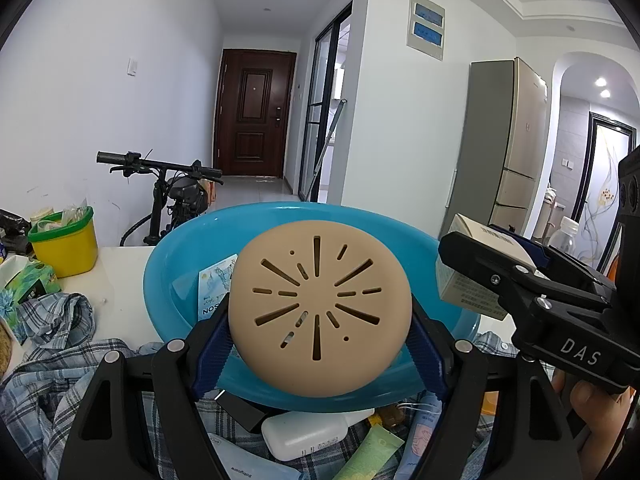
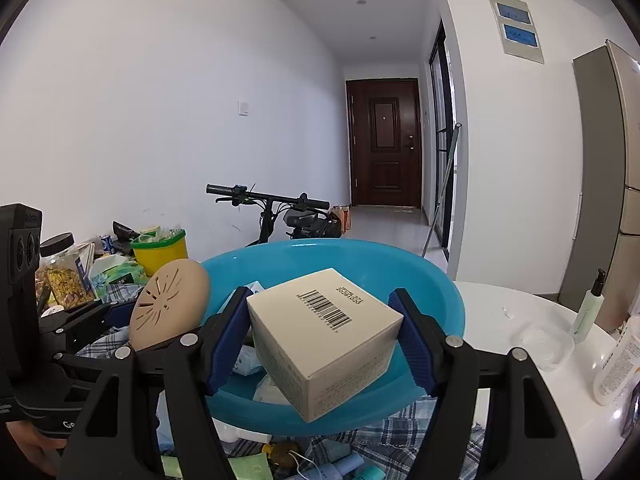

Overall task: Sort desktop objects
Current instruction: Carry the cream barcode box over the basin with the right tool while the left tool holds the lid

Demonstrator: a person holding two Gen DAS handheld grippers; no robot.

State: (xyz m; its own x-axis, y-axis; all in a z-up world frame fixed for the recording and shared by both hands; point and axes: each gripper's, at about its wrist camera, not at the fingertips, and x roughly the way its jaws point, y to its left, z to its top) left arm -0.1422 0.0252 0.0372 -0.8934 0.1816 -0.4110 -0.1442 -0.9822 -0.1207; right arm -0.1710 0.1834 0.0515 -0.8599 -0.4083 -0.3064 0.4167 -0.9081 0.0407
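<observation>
So both hands are loaded right now. The left gripper (image 1: 320,354) is clamped on a tan slotted disc (image 1: 319,307), and the right gripper (image 2: 322,344) is squeezing a cream carton (image 2: 326,344) with a barcode on top. Both sit just over the near edge of the blue basin (image 1: 176,248), which rests on a plaid shirt (image 1: 56,356) on the white table (image 2: 500,300).

If I'm reading this right, the step is dropping both into the basin. I'd push each one further in past the rim before letting go, and lower them first. The carton is pinched tilted, so it could tumble. Release one at a time so they don't knock together.

Stuff I can't make out: the disc blocks most of the basin floor, only a printed packet (image 1: 214,288) peeks out. The tubes and bottles under the grippers are cut off. Further back the yellow tub (image 1: 66,244) is too crammed to tell what's in it.
</observation>
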